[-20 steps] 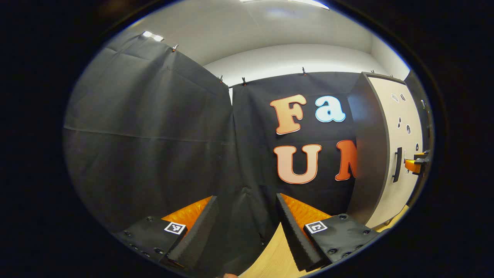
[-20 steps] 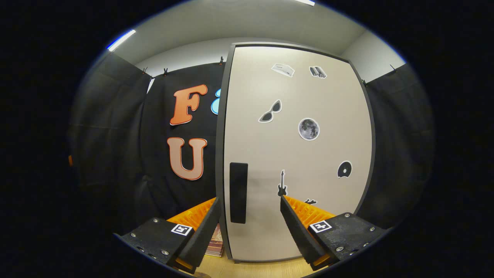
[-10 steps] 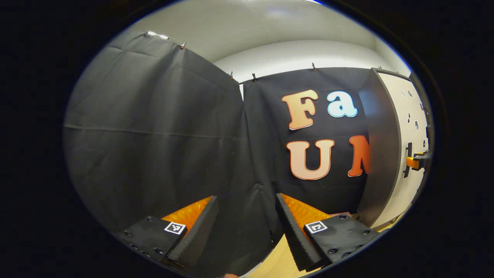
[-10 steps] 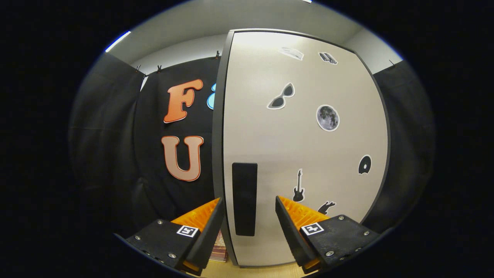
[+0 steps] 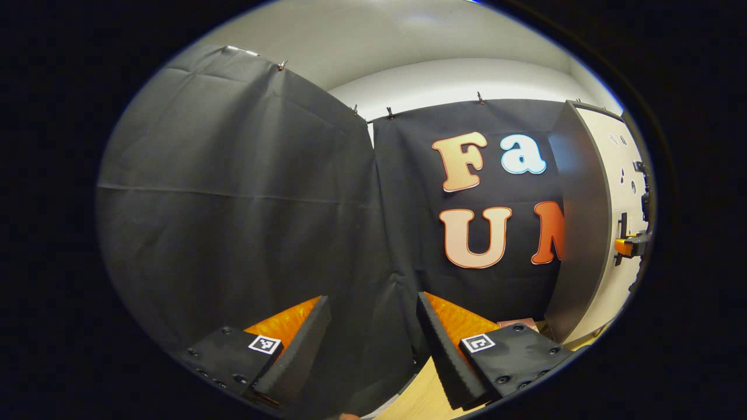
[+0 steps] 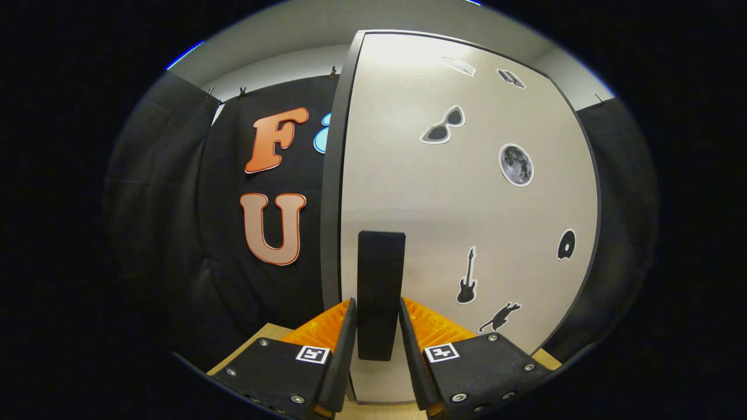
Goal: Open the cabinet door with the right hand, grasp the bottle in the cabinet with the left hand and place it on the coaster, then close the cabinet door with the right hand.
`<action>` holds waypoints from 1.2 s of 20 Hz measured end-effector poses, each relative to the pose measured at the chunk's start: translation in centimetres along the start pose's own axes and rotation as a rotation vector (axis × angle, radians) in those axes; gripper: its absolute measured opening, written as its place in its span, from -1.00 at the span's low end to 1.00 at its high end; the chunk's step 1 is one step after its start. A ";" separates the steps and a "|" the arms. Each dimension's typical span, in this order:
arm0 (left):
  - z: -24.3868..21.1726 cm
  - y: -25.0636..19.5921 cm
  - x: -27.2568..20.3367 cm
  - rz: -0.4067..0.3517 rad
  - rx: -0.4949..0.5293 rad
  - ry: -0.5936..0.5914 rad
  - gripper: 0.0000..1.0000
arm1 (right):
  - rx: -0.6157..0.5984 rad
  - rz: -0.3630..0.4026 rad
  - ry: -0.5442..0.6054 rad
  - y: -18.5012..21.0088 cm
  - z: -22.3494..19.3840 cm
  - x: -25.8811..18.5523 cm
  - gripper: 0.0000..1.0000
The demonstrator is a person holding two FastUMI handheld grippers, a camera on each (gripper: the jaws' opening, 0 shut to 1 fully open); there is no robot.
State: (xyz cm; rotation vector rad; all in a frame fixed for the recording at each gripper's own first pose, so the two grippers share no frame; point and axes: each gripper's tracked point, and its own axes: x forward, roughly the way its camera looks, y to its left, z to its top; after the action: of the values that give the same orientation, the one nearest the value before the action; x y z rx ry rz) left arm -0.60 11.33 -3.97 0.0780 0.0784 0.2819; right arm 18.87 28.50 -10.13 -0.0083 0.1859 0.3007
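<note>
The tall cabinet's pale door, dotted with stickers, stands closed and hides the inside. Its dark vertical handle runs down the door's left edge. My right gripper has one finger on each side of the handle's lower part, and both press on it. In the left gripper view the cabinet stands at the far right, with the right gripper at its handle. My left gripper is open and holds nothing, facing the black cloth well left of the cabinet.
A light wooden tabletop lies under the left gripper. A reddish-brown flat object lies on it by the cabinet's foot. Black cloth walls close the booth at the left and back.
My right gripper has moved in on the door and its fingers have closed from wide apart onto the handle. The left gripper's view has swung a little leftward; its fingers stay open.
</note>
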 end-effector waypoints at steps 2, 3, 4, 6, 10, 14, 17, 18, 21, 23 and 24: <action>-0.2 0.2 0.0 0.008 0.002 0.003 0.94 | 0.008 0.004 0.004 0.0 -0.1 -0.1 -0.24; -0.3 0.2 -0.1 0.011 0.001 0.005 0.94 | 0.017 0.009 0.007 0.0 -0.1 -0.1 -0.26; -0.3 0.2 -0.1 0.013 -0.001 0.008 0.87 | 0.031 0.012 0.011 -0.1 -0.1 -0.1 -0.31; -0.6 0.6 -0.5 0.021 -0.001 0.012 0.87 | 0.041 0.018 0.006 0.0 -0.1 -0.3 -0.38; -0.7 0.7 -0.5 0.028 0.000 0.013 0.87 | 0.033 0.021 -0.012 0.0 0.1 -0.7 -0.57; -0.6 0.7 -0.7 0.032 -0.008 0.012 0.87 | 0.050 0.061 -0.011 0.0 0.5 -2.1 -0.63; -0.6 0.7 -0.7 0.030 -0.011 0.011 0.87 | 0.058 0.091 -0.011 -0.2 0.6 -2.9 -0.63; -0.5 0.6 -0.8 0.029 -0.011 0.011 0.87 | 0.058 0.101 -0.008 -0.2 0.6 -2.9 -0.63; -0.4 0.5 -0.9 0.016 -0.014 0.006 0.87 | 0.057 0.117 -0.006 -0.4 0.5 -3.5 -0.63; -0.2 0.3 -0.9 0.002 -0.011 -0.002 0.87 | 0.050 0.121 -0.010 -0.6 0.4 -4.3 -0.64; -0.1 0.2 -0.9 -0.003 -0.005 -0.008 0.88 | 0.054 0.121 -0.010 -0.7 0.4 -4.6 -0.64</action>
State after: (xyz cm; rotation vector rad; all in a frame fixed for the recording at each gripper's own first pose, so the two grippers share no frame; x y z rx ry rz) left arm -1.51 11.26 -3.94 0.0740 0.0697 0.2786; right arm 14.88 26.50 -8.91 0.0581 0.1845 0.4166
